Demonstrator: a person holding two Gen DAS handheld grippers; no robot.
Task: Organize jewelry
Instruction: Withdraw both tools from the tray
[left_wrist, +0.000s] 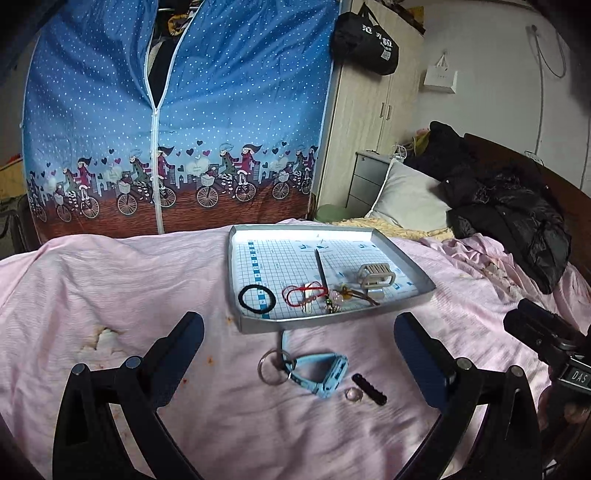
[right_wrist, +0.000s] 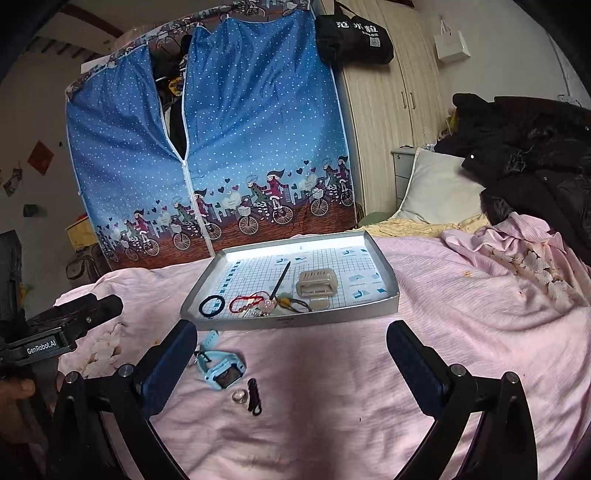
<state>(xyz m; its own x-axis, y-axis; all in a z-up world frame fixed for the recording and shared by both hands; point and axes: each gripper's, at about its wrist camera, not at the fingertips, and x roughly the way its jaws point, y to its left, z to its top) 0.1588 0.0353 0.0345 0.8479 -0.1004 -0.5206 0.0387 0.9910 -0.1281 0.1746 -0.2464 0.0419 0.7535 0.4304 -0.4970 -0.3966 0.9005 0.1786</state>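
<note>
Here, on the pink bedsheet (left_wrist: 110, 280): left gripper (left_wrist: 299, 328) wide apart, empty, hovering over the near part of the bed. Right gripper (right_wrist: 291, 336) likewise spread, holding nothing. Just ahead, a shallow grey tray (left_wrist: 402, 254) with a grid lining. Along its near edge: black hair tie (left_wrist: 256, 297) at the left corner, then red cord bracelet (left_wrist: 304, 291), beaded charm (left_wrist: 341, 299), beige hair claw (left_wrist: 376, 275), a thin dark stick (left_wrist: 320, 267) behind. Outside the tray, before its near edge: blue watch (left_wrist: 325, 373) with key ring (left_wrist: 273, 365), small clear ring (left_wrist: 352, 395), black hair clip (left_wrist: 369, 389) just beside.
</note>
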